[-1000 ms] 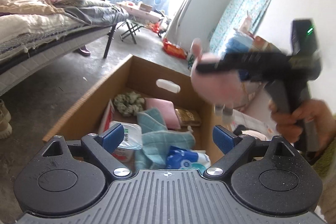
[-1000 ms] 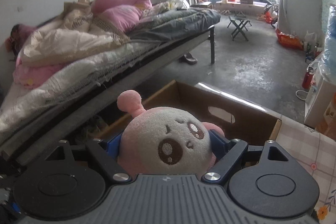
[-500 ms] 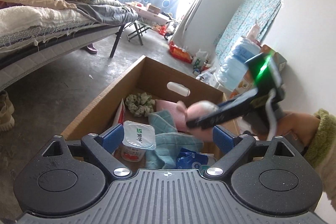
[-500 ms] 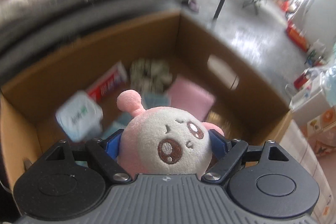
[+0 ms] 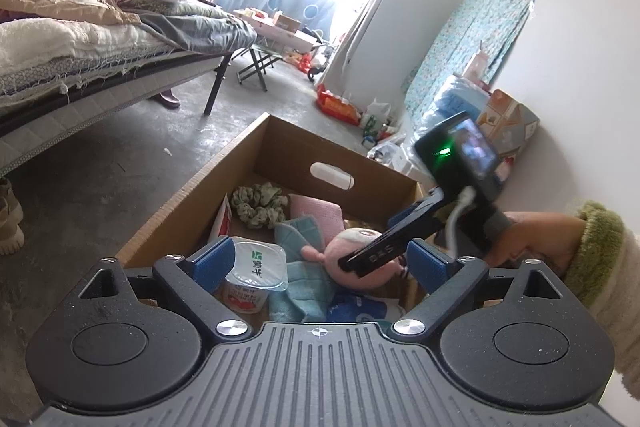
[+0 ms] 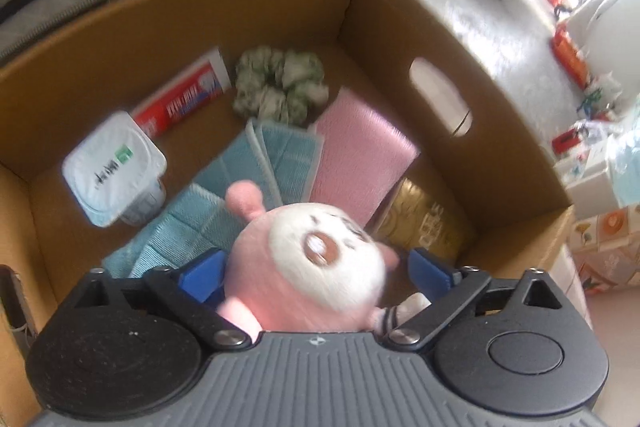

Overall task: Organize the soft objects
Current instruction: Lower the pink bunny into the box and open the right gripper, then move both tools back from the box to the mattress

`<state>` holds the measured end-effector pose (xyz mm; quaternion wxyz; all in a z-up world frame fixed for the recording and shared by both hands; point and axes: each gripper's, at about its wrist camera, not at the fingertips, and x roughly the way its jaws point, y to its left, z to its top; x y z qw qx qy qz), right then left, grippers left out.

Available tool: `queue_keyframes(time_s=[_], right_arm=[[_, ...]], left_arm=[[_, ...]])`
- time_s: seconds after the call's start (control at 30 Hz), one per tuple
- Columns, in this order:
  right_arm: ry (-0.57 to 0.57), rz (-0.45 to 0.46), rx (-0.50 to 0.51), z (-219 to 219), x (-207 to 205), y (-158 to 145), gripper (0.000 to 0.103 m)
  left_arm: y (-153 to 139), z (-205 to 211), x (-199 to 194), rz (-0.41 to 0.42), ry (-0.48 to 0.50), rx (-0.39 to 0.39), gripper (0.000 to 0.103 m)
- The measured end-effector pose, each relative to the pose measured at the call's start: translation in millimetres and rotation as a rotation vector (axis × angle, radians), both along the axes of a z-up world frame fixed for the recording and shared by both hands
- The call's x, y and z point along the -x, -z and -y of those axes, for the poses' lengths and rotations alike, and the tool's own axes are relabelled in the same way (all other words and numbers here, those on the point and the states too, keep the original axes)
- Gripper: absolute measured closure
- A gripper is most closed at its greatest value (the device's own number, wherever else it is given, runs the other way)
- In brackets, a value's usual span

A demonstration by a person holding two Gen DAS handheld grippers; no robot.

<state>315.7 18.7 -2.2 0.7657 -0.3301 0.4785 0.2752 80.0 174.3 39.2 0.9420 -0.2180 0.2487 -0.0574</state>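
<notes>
While poised over brown cardboard box [image 6: 400, 11], right gripper [image 6: 316, 267] jaws opening, releasing round pink plush toy [image 6: 312, 267]; left gripper [image 5: 320, 263] jaws spread, empty.

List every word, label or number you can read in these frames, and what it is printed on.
"STD", seen upside down: side of the right hand-held gripper, letters uncertain.
Yogurt cup lid: green logo with Chinese characters, too small to read.
Red and white toothpaste box: print blurred.
Gold packet: embossed lettering, unreadable.
Blue pack: mostly hidden, unreadable.
</notes>
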Motion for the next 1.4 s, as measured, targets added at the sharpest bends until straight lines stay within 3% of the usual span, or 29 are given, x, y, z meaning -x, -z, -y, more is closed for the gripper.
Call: queue_keyframes(time_s=[0.37,0.47,0.5,0.57,0.83,1.07,1.17,1.4], right_arm=[[0.054,0.132,-0.277,63,38,-77,0.002],[0.069,0.158,-0.342,71,40,-85,0.015],[0.079,0.154,-0.355,70,38,-85,0.027],[0.104,0.109,-0.367,66,29,-83,0.037],[0.267,-0.13,-0.301,46,-32,-36,0.041],[0.303,-0.147,-0.317,38,-51,-28,0.041],[0.301,-0.184,-0.281,36,-50,-14,0.041],[0.265,-0.204,-0.237,43,-34,-19,0.041]], left_arm=[[-5,7,2,-0.009,0.017,0.017,0.008],[-5,8,1,-0.013,0.016,0.031,0.008],[-5,9,1,-0.013,0.015,0.031,0.008],[-6,10,2,-0.01,0.016,0.028,0.008],[-5,5,1,0.005,0.02,0.026,0.008],[-4,2,0,0.016,0.026,0.036,0.008],[-3,1,1,0.016,0.033,0.046,0.008],[-3,-2,1,0.019,0.038,0.053,0.008]])
